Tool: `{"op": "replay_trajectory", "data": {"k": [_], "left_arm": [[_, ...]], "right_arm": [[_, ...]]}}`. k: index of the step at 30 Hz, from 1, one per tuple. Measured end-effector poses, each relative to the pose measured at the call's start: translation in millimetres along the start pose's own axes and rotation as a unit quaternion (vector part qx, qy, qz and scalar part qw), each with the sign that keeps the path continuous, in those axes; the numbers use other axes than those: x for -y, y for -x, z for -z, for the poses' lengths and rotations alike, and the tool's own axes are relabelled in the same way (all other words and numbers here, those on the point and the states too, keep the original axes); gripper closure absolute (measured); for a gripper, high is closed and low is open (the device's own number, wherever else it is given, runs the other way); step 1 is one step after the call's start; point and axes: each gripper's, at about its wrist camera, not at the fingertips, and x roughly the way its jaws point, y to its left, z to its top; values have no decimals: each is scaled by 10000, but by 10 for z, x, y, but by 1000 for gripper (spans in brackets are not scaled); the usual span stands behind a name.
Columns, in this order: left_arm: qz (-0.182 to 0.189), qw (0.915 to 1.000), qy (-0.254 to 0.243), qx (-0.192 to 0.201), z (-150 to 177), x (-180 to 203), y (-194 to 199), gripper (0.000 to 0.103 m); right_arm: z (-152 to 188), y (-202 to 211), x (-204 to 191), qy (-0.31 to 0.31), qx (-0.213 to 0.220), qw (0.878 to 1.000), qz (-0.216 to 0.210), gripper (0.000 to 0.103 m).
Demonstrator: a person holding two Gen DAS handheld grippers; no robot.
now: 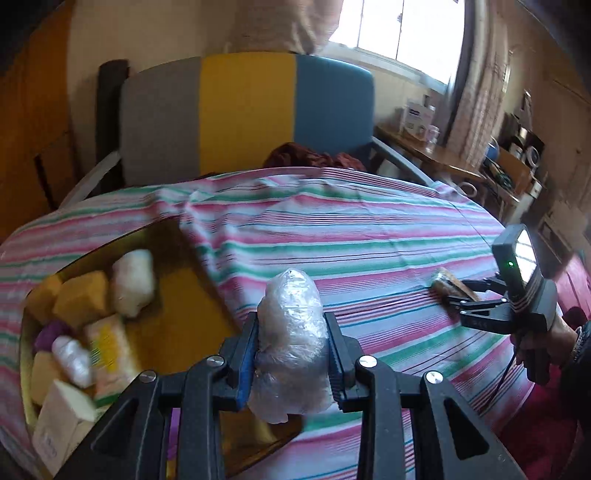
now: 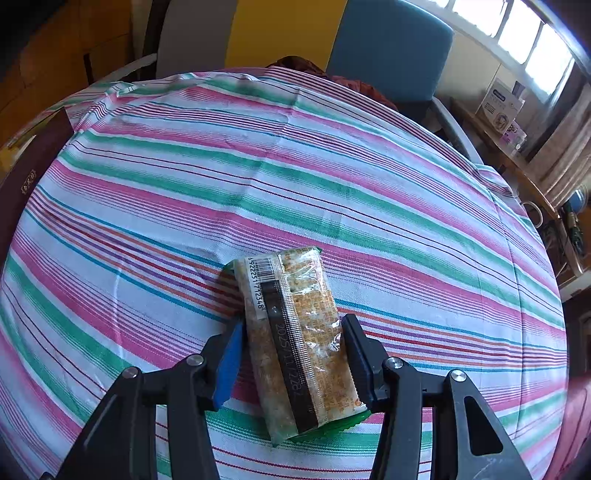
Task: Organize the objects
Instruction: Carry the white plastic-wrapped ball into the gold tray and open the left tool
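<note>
Between left tool (image 1: 291, 354) pads, plastic-wrapped bundle (image 1: 291, 347), tightly clamped.

Daylit window (image 1: 399, 29) behind a grey, yellow and blue chair (image 1: 243, 114).

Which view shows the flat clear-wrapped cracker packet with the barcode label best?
The right wrist view: the flat clear-wrapped cracker packet lies large on the striped tablecloth between the right claw fingers, barcode and date readable. The left wrist view shows it only small and far off, at the right claw's tips.
</note>
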Motion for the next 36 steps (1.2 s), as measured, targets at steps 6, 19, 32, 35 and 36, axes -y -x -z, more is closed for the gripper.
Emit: {"op": "replay_trajectory", "data": {"k": [6, 19, 32, 35, 36], "left_arm": [[-686, 9961, 521, 182, 175, -708, 294, 71], [-1266, 9882, 807, 317, 311, -1159, 495, 71], [-988, 9923, 749, -7, 240, -1041, 238, 71], [-823, 9932, 810, -148, 181, -1051, 94, 71], [-743, 9928, 914, -202, 158, -1077, 43, 71]], "right_arm": [[11, -28, -3, -25, 101, 9999, 44, 51], [20, -35, -20, -303, 108, 9993, 199, 51], [16, -31, -50, -211, 137, 9993, 262, 51], [14, -40, -49, -164, 155, 9994, 266, 51], [8, -47, -51, -153, 159, 9994, 268, 51]]}}
